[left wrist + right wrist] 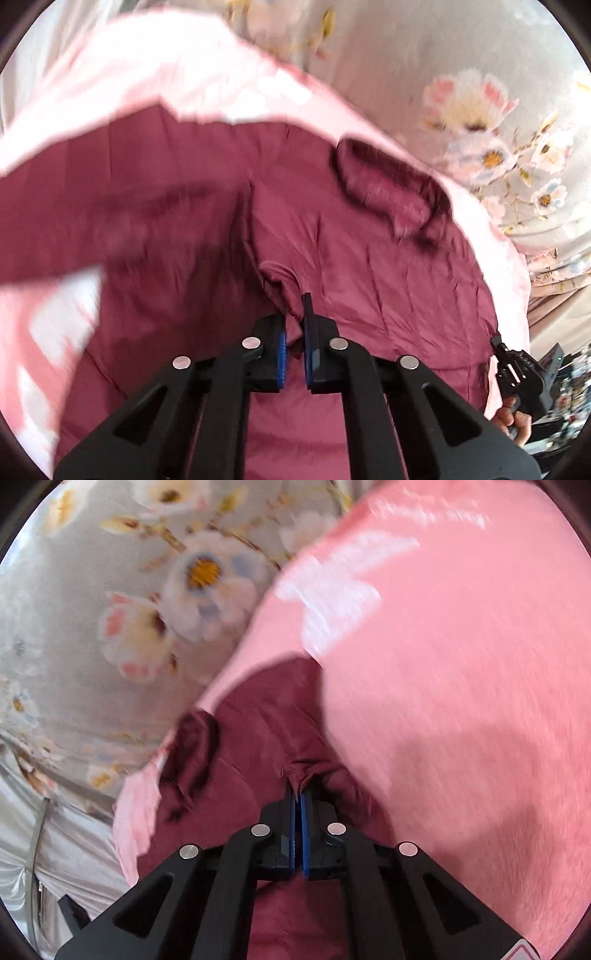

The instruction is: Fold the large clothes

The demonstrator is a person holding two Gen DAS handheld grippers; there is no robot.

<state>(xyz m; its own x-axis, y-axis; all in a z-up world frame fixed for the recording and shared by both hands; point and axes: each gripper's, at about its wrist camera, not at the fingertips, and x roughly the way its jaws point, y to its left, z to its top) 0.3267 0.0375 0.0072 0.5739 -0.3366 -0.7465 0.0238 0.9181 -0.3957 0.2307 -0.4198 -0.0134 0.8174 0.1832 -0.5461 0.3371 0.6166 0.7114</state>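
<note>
A large maroon garment with a dark collar lies spread over a pink sheet. My left gripper is shut on a bunched fold of the maroon garment. My right gripper is shut on another pinch of the same garment, with the pink sheet close on its right. The right gripper also shows in the left wrist view, at the garment's right edge, held by a hand. Both views are blurred by motion.
A grey floral bedspread lies beyond the pink sheet; it also shows in the right wrist view. Silvery fabric hangs at the lower left of the right wrist view. Cluttered room items sit at the far right.
</note>
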